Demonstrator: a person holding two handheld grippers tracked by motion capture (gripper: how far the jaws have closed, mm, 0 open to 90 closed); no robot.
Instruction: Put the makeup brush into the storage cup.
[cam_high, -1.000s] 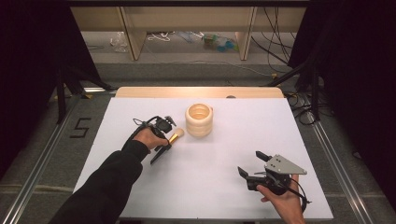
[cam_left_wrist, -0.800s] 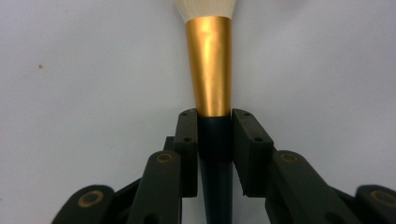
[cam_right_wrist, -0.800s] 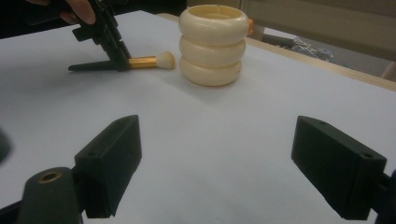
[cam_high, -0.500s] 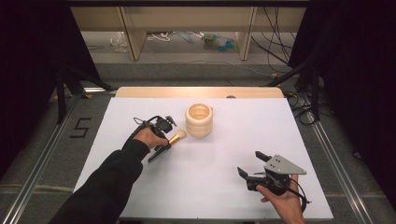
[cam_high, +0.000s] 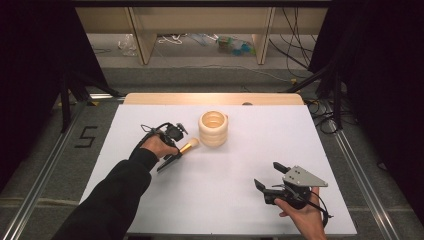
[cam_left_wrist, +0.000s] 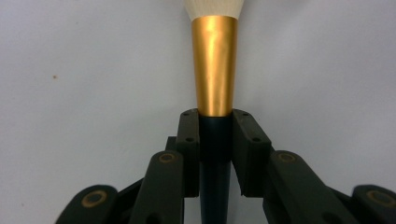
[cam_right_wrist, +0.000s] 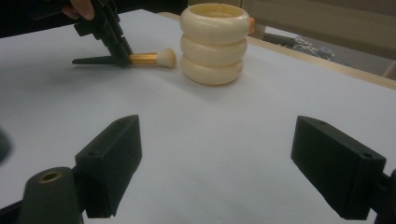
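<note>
High view: brush (cam_high: 186, 148) bristles point toward holder (cam_high: 213, 129).

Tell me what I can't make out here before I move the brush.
- Brush: bristle tip cut off by the top edge in the left gripper view.
- Holder interior: hidden by its own wall in the high view.
- Orange thing: mostly hidden behind the holder in the right gripper view.

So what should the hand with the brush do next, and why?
Probably lift the brush a little and carry it toward the cup. The left gripper has its jaws shut on the dark handle just below the gold band, so the hold looks firm. The brush lies low over the table, bristles pointing at the cup right beside it, whose top is open.
</note>
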